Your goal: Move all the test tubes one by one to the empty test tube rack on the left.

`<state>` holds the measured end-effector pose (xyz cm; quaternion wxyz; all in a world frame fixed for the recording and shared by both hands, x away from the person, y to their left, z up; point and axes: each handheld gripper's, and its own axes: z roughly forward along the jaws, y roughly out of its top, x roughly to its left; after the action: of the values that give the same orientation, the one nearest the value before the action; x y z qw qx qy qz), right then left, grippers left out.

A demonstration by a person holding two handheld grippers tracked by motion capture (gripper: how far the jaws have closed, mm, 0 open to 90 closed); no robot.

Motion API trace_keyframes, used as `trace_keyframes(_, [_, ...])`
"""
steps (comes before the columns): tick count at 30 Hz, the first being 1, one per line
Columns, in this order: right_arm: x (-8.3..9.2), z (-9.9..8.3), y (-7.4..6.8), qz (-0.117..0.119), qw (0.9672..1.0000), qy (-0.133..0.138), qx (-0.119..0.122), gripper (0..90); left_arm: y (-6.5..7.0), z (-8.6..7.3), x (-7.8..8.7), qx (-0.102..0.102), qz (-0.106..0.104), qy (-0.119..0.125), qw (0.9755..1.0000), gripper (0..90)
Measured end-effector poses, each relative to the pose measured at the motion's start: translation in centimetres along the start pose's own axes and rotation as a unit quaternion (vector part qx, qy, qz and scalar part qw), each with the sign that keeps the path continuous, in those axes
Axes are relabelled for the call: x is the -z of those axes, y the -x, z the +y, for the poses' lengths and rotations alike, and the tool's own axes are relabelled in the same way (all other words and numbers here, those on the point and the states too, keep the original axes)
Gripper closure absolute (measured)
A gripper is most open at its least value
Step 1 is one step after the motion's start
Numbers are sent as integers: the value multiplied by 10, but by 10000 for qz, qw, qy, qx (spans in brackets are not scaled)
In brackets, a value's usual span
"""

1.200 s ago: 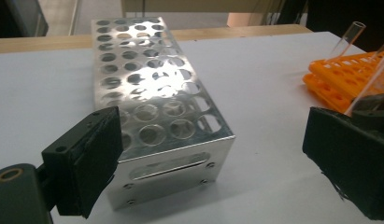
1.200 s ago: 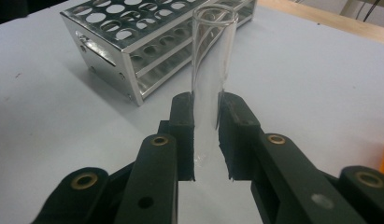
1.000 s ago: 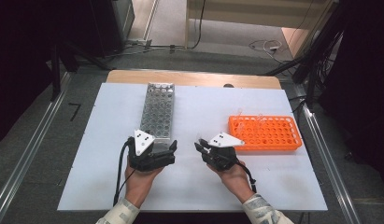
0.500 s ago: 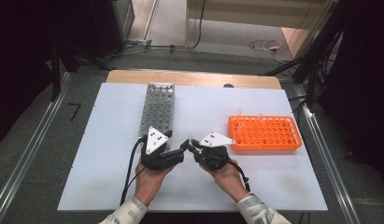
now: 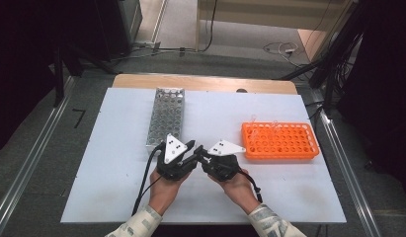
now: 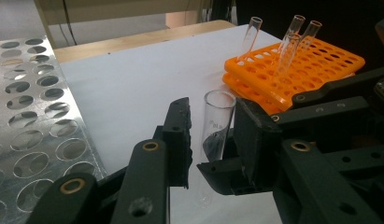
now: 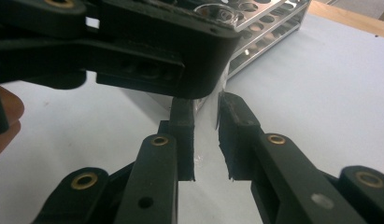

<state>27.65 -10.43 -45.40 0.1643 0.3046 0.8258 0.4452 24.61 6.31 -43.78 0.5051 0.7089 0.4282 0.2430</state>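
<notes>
Since a second ago the left gripper point(image 5: 189, 150) has slid right across the table to meet the right gripper point(image 5: 203, 153), and its jaws have just been closing, with a clear test tube point(image 6: 214, 135) between them. White table point(image 5: 116, 128) carries a metal rack point(image 5: 166, 116) at left-centre and an orange rack point(image 5: 279, 140) at right, well apart. Both grippers sit between the racks, near the table's front, tips touching or nearly so. Right gripper clamped on the tube, which stands roughly upright with its open mouth up. Left pads flank the tube; a sliver of gap shows on one side, so no firm grip yet. Three more tubes point(image 6: 292, 39) lean in the orange rack.
</notes>
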Motion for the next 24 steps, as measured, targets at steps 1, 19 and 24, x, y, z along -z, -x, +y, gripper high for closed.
trace_keyframes(1, [0,0,0,0,10000,0,0,739,0,0,-1,-7,12,-17,10000,664])
trace_keyframes(19, [5,-1,8,148,9997,-82,-151,426,-12,11,-7,179,52,-19,9998,760])
trace_keyframes(24, [11,-2,14,91,9997,-97,-223,342,-25,26,-13,368,104,38,9993,760])
